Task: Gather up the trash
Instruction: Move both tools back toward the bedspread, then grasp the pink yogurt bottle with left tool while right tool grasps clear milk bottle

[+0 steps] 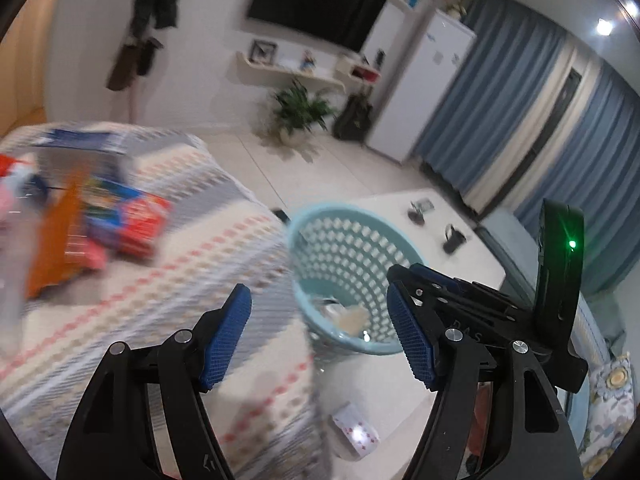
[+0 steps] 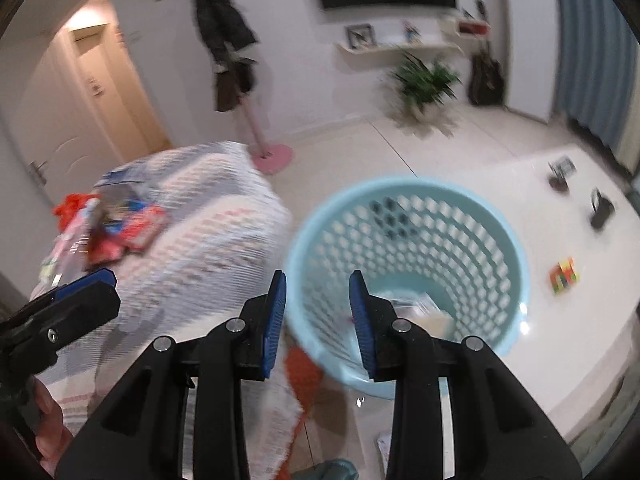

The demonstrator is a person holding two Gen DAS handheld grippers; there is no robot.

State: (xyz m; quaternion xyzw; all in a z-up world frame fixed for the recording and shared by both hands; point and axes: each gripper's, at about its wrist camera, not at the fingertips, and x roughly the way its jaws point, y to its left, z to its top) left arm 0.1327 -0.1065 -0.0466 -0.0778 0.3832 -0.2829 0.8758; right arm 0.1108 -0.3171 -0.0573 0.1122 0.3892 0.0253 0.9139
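Two open grippers, left gripper [image 1: 320, 336], right gripper [image 2: 318, 320], one basket [image 2: 404, 188]

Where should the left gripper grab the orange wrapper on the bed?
Judging by its pose, take the orange wrapper by its raised upper edge, coming from above. It leans upright against the other packets on the bedspread, so that thin edge stands free. The left gripper is open and empty. Blur hides finer detail.
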